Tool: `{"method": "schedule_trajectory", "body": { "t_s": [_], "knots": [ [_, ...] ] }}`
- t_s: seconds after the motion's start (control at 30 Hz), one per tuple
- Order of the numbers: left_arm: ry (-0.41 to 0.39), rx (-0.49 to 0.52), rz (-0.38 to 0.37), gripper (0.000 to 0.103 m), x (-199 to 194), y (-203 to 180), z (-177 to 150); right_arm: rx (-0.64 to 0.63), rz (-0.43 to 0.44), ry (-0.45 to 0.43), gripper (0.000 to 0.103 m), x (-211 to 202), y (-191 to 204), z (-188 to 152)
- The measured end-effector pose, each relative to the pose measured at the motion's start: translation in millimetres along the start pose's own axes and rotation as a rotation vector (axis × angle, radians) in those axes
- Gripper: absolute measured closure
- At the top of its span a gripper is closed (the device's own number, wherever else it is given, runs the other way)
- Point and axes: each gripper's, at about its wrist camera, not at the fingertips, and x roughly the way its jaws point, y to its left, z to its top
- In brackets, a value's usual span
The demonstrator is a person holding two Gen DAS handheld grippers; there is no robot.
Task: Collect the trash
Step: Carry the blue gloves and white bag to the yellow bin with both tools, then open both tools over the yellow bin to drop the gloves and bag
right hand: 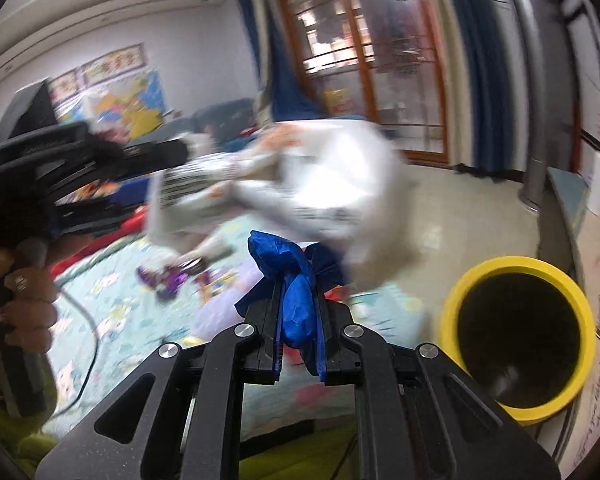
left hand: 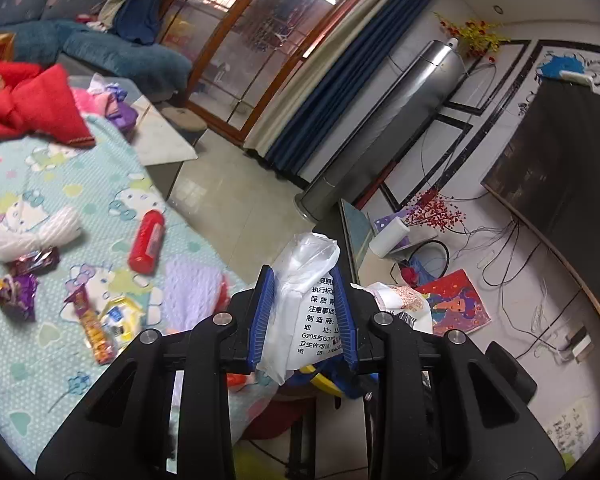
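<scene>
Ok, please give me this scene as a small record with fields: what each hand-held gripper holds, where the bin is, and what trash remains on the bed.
left hand-held gripper: shut on a white plastic bag with printed text
right hand-held gripper: shut on a crumpled blue wrapper
bin: yellow-rimmed bin, open, at lower right of the right wrist view
trash on bed: purple wrapper, orange-red wrapper
surface: cartoon-print sheet
</scene>
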Motion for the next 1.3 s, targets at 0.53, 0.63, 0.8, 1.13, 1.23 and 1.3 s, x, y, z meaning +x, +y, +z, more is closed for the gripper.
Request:
{"method": "schedule_trajectory", "body": {
  "t_s": [0.53,0.63,0.8,1.13,1.23,1.3],
  "knots": [
    [0.011,0.249,0.12,0.079,62.0,-83.7,-33.1,0.315,-0.297,-0.022,0.091,-24.3,-162.2,-7.4],
    [0.046,0.298,0.145,0.079,84.2,-93.2,-45.6,0.343,-0.301,-0.005,0.091,-23.0,-183.8,-13.8],
    [0.113,0.364,0.211,0.079,125.2,-97.2,-69.3,0.371,-0.302,0.028,0.091,-17.4,-201.3,-17.4],
    [0.187,0.484,0.282,0.076,188.1,-110.0,-109.2,0.344,-0.304,0.087,0.089,-0.4,-225.5,-19.0],
    [0.194,0.484,0.274,0.07,202.0,-112.0,-113.1,0.343,-0.301,0.109,0.088,6.0,-231.4,-22.9],
    [0.203,0.47,0.256,0.061,207.5,-111.2,-113.7,0.348,-0.296,0.126,0.077,9.0,-235.6,-26.8]
  ]
}}
